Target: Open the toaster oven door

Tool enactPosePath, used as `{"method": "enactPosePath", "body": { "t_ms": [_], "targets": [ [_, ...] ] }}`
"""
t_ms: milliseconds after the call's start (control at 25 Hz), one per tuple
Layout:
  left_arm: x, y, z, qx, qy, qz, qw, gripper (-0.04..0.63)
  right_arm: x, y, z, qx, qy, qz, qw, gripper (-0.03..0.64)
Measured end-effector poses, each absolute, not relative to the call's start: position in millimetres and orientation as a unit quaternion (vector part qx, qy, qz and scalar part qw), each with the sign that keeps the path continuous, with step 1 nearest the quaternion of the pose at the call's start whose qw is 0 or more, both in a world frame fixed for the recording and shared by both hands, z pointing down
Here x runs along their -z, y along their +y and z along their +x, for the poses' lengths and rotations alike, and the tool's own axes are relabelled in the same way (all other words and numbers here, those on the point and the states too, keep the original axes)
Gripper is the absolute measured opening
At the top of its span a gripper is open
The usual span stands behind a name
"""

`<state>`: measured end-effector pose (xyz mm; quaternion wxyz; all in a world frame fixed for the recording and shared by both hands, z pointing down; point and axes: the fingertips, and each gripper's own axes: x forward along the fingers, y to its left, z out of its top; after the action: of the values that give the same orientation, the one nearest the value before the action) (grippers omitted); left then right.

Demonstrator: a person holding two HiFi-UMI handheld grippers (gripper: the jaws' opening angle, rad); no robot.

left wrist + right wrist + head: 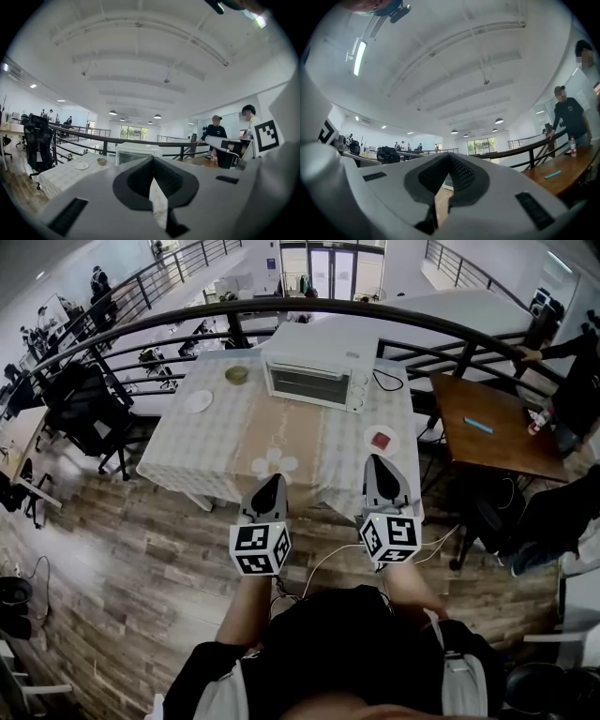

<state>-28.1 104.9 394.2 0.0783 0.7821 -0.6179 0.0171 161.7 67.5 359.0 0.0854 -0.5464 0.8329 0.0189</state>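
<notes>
**Closed toaster oven ahead of empty jaws**

The toaster oven stands at the far side of the desk, well ahead of both jaws. The left gripper and right gripper hover at the near edge, jaws pressed together, holding nothing.

Head view: cannot resolve door details on the toaster oven; too small. Likewise cannot identify the contents of the bowl or the red item on the plate. Left gripper view: masks the oven's lower part behind the left gripper. Right gripper view: leaves only a pale sliver of the oven past the right gripper.
</notes>
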Motion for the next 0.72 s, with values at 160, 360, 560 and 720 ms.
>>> {"method": "enactPosePath", "body": {
  "t_ms": [160,360,560,720],
  "targets": [
    [-404,104,-36,-0.024,-0.616,0.783,0.086,0.011,-365,70,157,-0.019,0.83,-0.552,0.078,0.003],
    [-408,87,-38,-0.026,-0.616,0.782,0.09,0.011,-369,52,158,-0.017,0.831,-0.552,0.074,0.003],
    [-408,57,-42,-0.039,-0.623,0.777,0.083,0.012,-372,17,153,-0.011,0.833,-0.546,0.085,0.003],
    [-409,10,-44,-0.049,-0.628,0.773,0.077,0.012,-379,-34,150,-0.001,0.836,-0.541,0.086,0.003]
  ]
}}
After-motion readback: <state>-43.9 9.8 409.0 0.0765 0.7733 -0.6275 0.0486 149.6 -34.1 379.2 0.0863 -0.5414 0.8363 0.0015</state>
